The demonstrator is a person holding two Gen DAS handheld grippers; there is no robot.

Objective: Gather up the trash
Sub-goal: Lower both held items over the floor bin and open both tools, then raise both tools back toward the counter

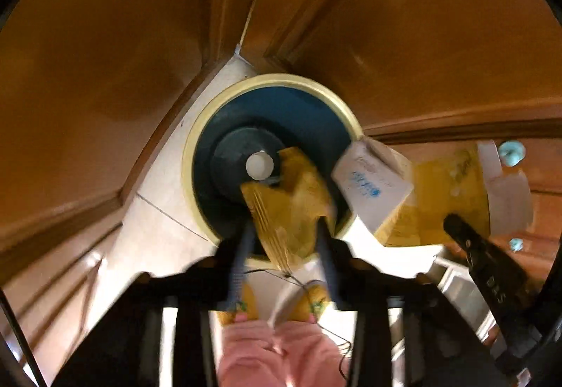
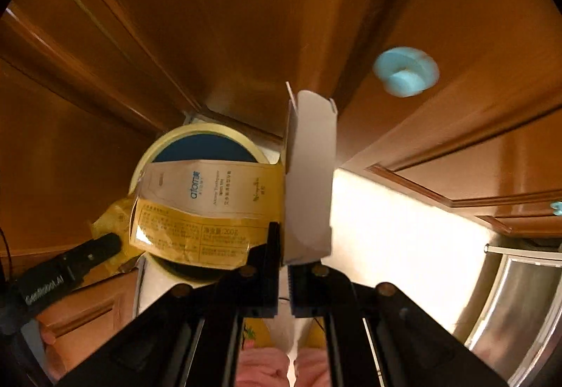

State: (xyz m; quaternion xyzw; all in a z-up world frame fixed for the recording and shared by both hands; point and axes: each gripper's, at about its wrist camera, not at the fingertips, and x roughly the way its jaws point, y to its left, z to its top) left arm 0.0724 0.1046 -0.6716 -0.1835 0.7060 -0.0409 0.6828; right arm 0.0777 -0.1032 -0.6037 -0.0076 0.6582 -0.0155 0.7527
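A round bin (image 1: 196,148) with a cream rim and dark blue inside stands on the floor in a corner; it also shows in the right wrist view (image 2: 207,130). My left gripper (image 1: 284,232) is shut on a crumpled yellow wrapper (image 1: 288,207) and holds it over the bin's opening. My right gripper (image 2: 284,246) is shut on a flattened yellow and white toothpaste box (image 2: 207,207), held beside the bin's rim; its white flap (image 2: 309,176) sticks up. The box also shows in the left wrist view (image 1: 404,190).
Wooden cabinet doors (image 1: 105,53) close in around the bin on both sides. Pale blue knobs (image 2: 405,70) sit on the right-hand doors. A steel appliance (image 2: 520,302) stands at the lower right. My feet in yellow slippers (image 1: 239,309) stand on the pale floor tiles (image 2: 386,229).
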